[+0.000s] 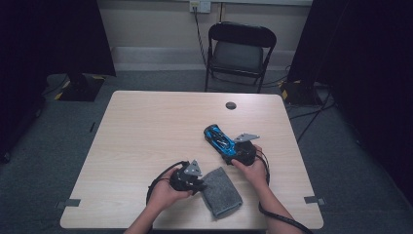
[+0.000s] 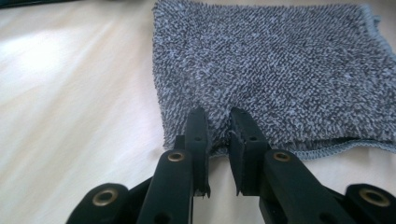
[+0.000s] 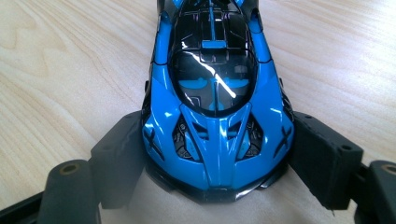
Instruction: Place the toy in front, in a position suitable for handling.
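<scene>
Dark curtains and a folding chair stand behind the pale wooden desk. Near its front edge, toward the right corner, lies a grey cloth: soft, light and limp, best pinched at a hem. The left gripper has done so, its jaws clenched on the cloth's edge. Further right and further back sits a blue toy car, hard, glossy and likely slippery; the right gripper grasps its flanks at one end.

Left tool pinched closed; right tool clamped wide.
</scene>
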{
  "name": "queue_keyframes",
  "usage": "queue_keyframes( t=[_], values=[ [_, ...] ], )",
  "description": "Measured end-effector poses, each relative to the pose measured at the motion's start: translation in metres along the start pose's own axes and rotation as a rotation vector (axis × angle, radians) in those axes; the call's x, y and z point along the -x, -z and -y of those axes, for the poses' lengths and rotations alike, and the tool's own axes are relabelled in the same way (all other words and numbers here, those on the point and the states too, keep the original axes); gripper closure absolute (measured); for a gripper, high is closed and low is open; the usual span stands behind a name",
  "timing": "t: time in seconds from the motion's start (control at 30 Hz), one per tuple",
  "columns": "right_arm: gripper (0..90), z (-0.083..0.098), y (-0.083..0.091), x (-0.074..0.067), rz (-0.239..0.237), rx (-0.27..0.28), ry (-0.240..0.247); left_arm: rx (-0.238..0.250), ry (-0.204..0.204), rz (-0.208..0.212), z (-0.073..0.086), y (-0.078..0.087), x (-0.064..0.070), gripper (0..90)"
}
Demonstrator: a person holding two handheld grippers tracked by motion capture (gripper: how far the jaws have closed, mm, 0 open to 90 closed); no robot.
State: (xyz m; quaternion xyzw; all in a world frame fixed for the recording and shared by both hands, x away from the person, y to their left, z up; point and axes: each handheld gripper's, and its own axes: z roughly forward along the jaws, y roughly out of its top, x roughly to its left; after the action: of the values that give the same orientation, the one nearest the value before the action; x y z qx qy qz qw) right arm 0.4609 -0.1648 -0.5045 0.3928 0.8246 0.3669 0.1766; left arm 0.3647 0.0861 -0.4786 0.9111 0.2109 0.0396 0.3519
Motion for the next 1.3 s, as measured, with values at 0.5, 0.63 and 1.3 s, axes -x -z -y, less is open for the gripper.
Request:
queue_keyframes(
  t=[0.5, 0.63, 1.3],
  values=[
    [23.7, 0.000, 0.000, 0.000, -0.002, 0.001, -0.001, 0.062, 0.192, -0.185, 0.002, 0.017, -0.066, 54.7],
    [23.7, 0.000, 0.000, 0.000, -0.003, 0.000, -0.001, 0.151, 0.210, -0.160, -0.011, 0.020, -0.052, 41.9],
    [23.7, 0.000, 0.000, 0.000, -0.002, 0.000, -0.001, 0.001, -0.018, -0.107, -0.017, -0.013, 0.014, 33.6]
  ],
)
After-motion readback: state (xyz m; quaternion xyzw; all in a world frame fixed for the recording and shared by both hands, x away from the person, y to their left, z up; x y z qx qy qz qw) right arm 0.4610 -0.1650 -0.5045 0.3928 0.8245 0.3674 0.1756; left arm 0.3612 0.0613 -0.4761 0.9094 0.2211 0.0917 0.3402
